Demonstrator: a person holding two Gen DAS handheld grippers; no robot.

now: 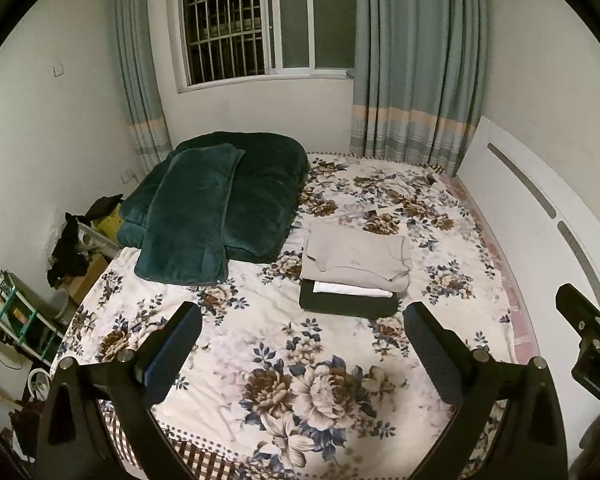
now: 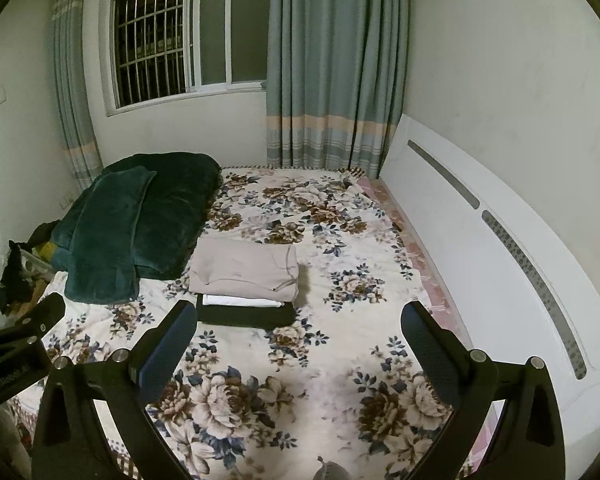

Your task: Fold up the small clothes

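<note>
A stack of folded clothes lies on the flowered bed cover [image 1: 260, 320]: a beige garment [image 1: 356, 258] on top, a white one [image 1: 352, 289] under it, a black one [image 1: 348, 304] at the bottom. The stack also shows in the right wrist view, with the beige garment [image 2: 244, 270] on top. My left gripper [image 1: 304, 344] is open and empty, held above the bed, short of the stack. My right gripper [image 2: 300, 344] is open and empty, to the right of the stack and nearer than it. Part of the right gripper's body [image 1: 592, 336] shows at the left view's edge.
A dark green folded quilt [image 1: 240, 196] with a green pillow [image 1: 188, 216] on it lies at the far left of the bed. A white headboard [image 2: 500, 240] runs along the right. Clutter and shelves [image 1: 16, 312] stand off the bed's left side. Curtains [image 1: 416, 64] and a window are behind.
</note>
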